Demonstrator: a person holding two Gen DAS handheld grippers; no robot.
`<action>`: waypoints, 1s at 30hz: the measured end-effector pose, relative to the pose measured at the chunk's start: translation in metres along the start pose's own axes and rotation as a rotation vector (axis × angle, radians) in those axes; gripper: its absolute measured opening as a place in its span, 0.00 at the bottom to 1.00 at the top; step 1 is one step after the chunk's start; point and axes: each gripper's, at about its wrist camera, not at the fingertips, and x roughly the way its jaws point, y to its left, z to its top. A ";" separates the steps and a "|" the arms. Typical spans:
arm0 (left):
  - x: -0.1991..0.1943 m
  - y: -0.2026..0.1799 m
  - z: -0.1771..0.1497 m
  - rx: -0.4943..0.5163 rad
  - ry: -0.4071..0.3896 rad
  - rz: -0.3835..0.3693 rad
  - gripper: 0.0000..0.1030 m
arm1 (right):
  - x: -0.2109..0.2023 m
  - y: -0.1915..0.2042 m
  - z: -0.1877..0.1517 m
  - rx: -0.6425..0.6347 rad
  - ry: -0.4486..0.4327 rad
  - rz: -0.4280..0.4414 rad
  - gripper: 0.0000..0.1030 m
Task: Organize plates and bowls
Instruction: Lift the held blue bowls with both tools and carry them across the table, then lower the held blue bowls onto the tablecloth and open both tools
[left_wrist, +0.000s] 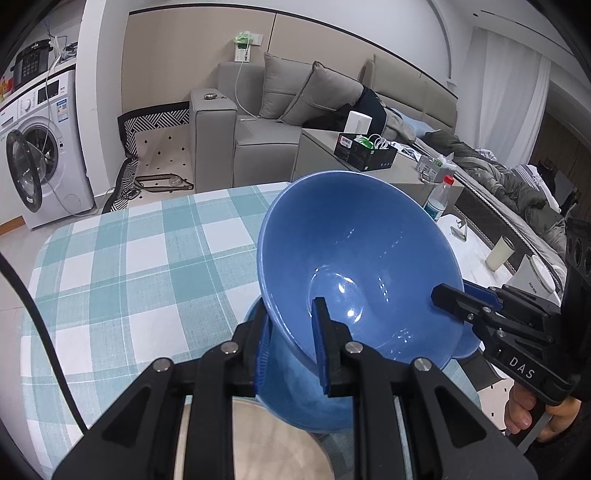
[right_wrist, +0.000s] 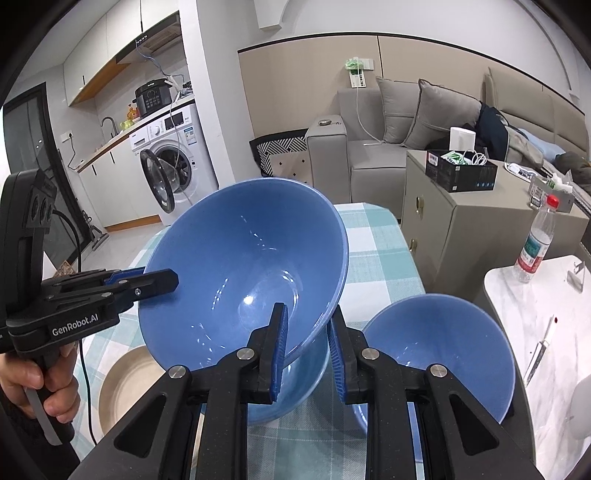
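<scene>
A big blue bowl (left_wrist: 354, 258) (right_wrist: 243, 266) hangs tilted above the teal checked tablecloth (left_wrist: 129, 258) (right_wrist: 376, 251), held by both grippers. My left gripper (left_wrist: 291, 314) is shut on its near rim, one finger inside and one outside; in the right wrist view the left gripper (right_wrist: 155, 278) clamps the bowl's left rim. My right gripper (right_wrist: 308, 314) is shut on the rim nearest its camera, and in the left wrist view the right gripper (left_wrist: 458, 293) grips the right rim. A smaller blue bowl (right_wrist: 439, 347) stands on the table to the right. A beige plate (left_wrist: 258, 443) (right_wrist: 125, 380) lies below the held bowl.
A white marble side table (right_wrist: 554, 332) at the right carries a water bottle (right_wrist: 535, 240), a knife (right_wrist: 539, 354) and a pale cup (left_wrist: 499, 253). A grey cabinet (right_wrist: 461, 229) with a black box stands beyond the table. A sofa and a washing machine (left_wrist: 33, 158) are farther back.
</scene>
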 end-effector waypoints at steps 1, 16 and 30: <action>0.000 0.000 -0.001 0.001 0.001 0.001 0.18 | 0.001 0.001 -0.001 0.002 0.001 0.003 0.21; 0.009 0.005 -0.018 0.003 0.041 0.016 0.18 | 0.013 0.008 -0.021 0.015 0.037 0.006 0.21; 0.018 0.010 -0.031 -0.002 0.066 0.034 0.19 | 0.026 0.007 -0.034 0.043 0.059 0.014 0.21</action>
